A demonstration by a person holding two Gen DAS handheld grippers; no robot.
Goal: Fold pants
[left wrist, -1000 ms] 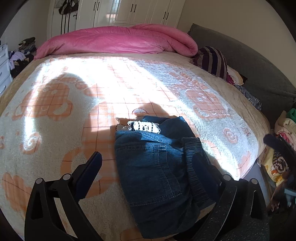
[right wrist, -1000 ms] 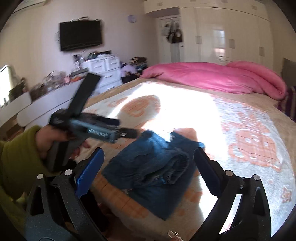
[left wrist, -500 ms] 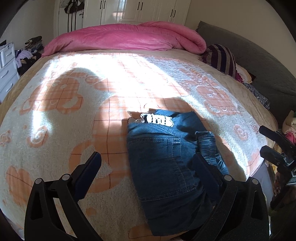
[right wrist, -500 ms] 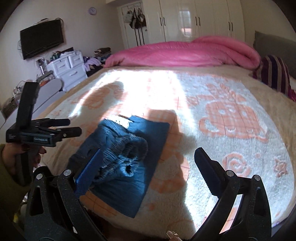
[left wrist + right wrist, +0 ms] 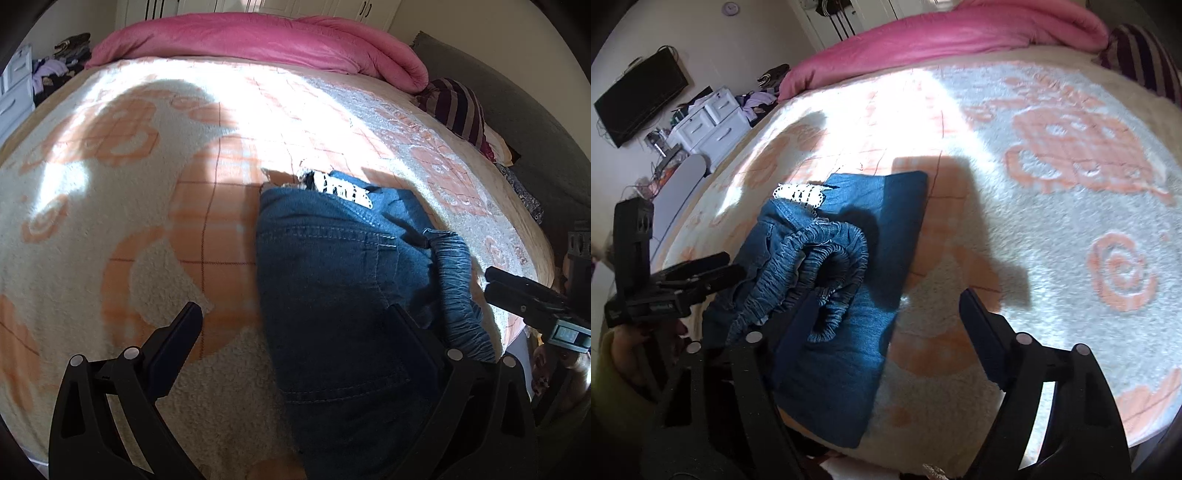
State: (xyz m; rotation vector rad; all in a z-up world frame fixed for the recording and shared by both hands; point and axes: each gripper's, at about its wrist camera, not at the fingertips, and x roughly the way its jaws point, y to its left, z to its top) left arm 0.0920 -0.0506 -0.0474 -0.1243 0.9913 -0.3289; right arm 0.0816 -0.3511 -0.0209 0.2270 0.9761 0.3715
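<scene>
Pants, one folded pair of blue jeans, lie between the spread fingers of the left gripper, which holds nothing and hangs just above the denim. The right gripper is likewise wide open and empty, its left finger over the gathered elastic waistband. The jeans rest near the front edge of the peach-patterned blanket, well apart from one pink duvet and one striped pillow.
</scene>
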